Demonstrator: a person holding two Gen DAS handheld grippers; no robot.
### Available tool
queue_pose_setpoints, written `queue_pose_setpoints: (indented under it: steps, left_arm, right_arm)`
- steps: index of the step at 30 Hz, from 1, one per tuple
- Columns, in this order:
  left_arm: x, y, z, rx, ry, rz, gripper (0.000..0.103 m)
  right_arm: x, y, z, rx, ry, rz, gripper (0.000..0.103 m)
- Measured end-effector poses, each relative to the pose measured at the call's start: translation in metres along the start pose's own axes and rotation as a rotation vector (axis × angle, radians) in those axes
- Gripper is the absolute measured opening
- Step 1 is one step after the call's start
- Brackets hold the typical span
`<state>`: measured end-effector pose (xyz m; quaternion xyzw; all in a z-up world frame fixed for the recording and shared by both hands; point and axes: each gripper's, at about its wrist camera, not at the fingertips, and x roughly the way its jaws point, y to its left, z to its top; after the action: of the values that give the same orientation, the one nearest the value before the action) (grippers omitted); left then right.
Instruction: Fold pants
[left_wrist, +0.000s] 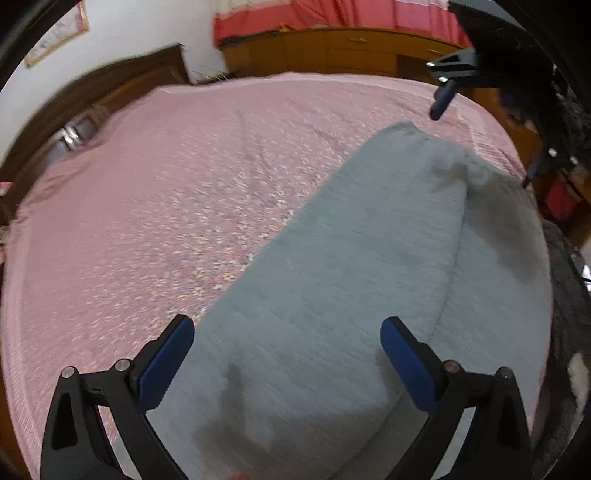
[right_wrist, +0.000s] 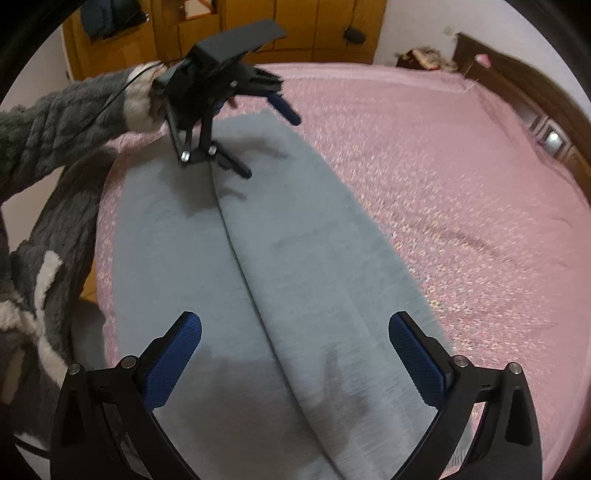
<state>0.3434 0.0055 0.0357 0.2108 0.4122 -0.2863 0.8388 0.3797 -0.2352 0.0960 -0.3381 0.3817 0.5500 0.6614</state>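
Grey pants (left_wrist: 332, 288) flat on pink bedspread (left_wrist: 166, 203), near bed edge. Left gripper (left_wrist: 287, 363) spread wide above fabric, gripping nothing. Right gripper (right_wrist: 294, 356) likewise released. Only right view shows centre fold line, grey fleece sleeve (right_wrist: 55, 122); only left view, red curtain (left_wrist: 332, 14).

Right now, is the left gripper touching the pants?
Apart. In the right wrist view the left gripper hangs open above the pants, its shadow falling separately on the cloth below the fingertips.
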Motion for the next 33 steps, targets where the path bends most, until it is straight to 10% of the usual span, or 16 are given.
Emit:
queue_pose_setpoints:
  steps: [11,17,27,29,31,33]
  left_arm:
    - [0.04,0.047,0.037,0.044,0.167,-0.173,0.082]
    - [0.081,0.059,0.041,0.051,0.262,-0.22,0.028]
    - [0.102,0.082,0.036,0.067,0.295,-0.311,0.031]
    - [0.102,0.086,0.037,0.056,0.31,-0.313,0.031]
    - [0.101,0.086,0.039,0.021,0.3,-0.345,0.002]
    - [0.098,0.088,0.042,0.014,0.272,-0.339,0.002]
  right_arm:
    - [0.048,-0.095,0.022,0.071,0.16,0.155,0.102]
    - [0.087,-0.144,0.03,0.148,0.258,0.163,0.093]
    - [0.133,-0.16,0.017,0.159,0.477,0.301,0.08]
    - [0.131,-0.167,0.018,0.164,0.483,0.268,0.052]
    - [0.125,-0.173,0.02,0.168,0.471,0.266,0.011]
    - [0.112,-0.164,0.027,0.102,0.466,0.242,0.007]
